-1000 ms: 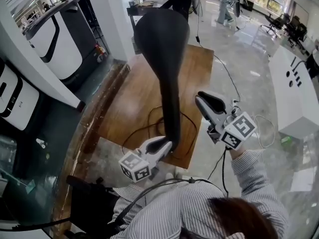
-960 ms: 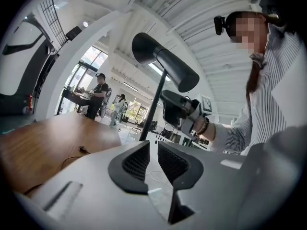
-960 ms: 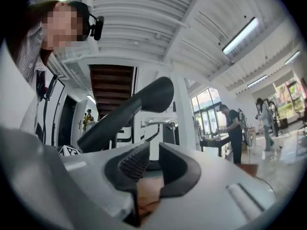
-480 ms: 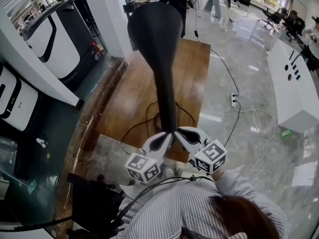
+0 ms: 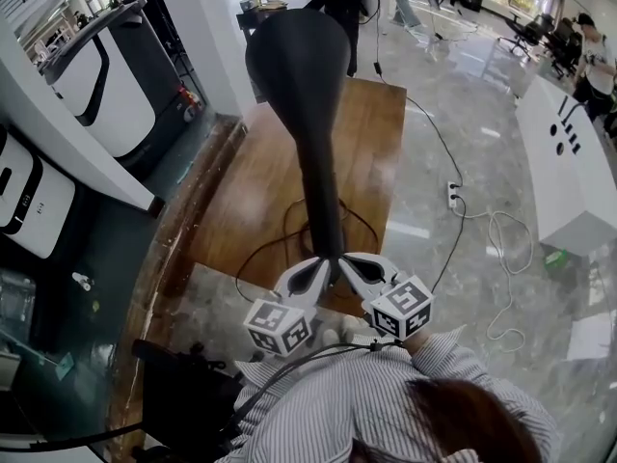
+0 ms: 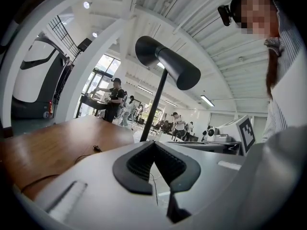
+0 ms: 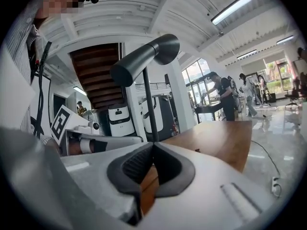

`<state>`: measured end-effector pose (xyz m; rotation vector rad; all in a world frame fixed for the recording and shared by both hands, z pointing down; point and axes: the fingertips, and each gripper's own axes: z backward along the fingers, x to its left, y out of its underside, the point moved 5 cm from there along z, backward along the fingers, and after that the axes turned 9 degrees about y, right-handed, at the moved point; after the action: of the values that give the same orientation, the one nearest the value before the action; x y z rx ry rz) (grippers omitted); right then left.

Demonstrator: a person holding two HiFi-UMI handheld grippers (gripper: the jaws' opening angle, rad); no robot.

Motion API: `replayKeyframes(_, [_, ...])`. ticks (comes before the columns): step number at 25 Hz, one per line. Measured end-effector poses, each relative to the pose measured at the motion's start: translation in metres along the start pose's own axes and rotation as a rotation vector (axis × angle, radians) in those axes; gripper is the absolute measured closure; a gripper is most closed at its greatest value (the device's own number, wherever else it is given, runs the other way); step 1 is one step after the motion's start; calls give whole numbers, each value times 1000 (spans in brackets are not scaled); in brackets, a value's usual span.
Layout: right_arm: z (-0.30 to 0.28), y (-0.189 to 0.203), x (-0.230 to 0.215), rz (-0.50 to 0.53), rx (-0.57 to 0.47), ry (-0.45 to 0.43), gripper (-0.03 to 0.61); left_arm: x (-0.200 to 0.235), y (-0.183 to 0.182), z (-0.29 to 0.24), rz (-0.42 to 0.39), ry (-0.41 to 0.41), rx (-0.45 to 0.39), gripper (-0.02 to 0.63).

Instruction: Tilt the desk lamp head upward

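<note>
The black desk lamp stands on the wooden table (image 5: 260,177). In the head view its long cone-shaped head (image 5: 299,66) fills the middle, narrowing toward me. Both gripper views show the head (image 6: 168,63) (image 7: 144,59) tilted downward on a thin upright pole (image 6: 153,104) (image 7: 149,114), some way beyond the jaws. My left gripper (image 5: 323,264) (image 6: 154,143) and right gripper (image 5: 347,261) (image 7: 153,145) sit side by side under the head's narrow end. Both are shut, pads together, with nothing between them. The lamp base is hidden.
A black cable (image 5: 280,241) loops on the table near its front edge. A power strip (image 5: 453,194) and white cord lie on the floor at right. White machines (image 5: 106,75) stand at left, a white counter (image 5: 569,181) at right. People stand in the background.
My right gripper has swung left from the open floor side to sit beside the left gripper, and its jaws have shut. The left gripper has closed too and barely moved.
</note>
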<state>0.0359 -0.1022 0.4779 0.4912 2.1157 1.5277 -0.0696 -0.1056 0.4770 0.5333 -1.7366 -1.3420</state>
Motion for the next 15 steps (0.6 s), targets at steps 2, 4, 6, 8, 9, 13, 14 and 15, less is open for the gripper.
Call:
replayKeyframes(2, [-1, 0, -1, 1, 7, 2, 577, 0, 0, -1, 0, 0, -1, 607])
replayKeyframes(4, [-2, 1, -1, -2, 8, 2, 577, 1, 0, -1, -1, -2, 0, 607])
replayKeyframes(6, [-3, 1, 0, -4, 9, 0, 577, 2, 0, -2, -3, -2, 2, 607])
replayKeyframes(8, [-4, 1, 1, -4, 12, -5, 577, 1, 1, -3, -1, 4, 6, 607])
replayKeyframes(9, [-4, 1, 0, -5, 13, -6, 577, 0, 2, -4, 2, 7, 8, 607])
replayKeyframes(13, [-4, 2, -4, -11, 17, -7, 577, 3, 4, -7, 17, 5, 11, 607])
replayKeyframes(14, [-5, 2, -6, -11, 19, -10, 577, 4, 4, -8, 19, 3, 10, 607])
replayKeyframes(15, [-5, 3, -6, -10, 22, -13, 577, 5, 5, -8, 21, 2, 10, 607])
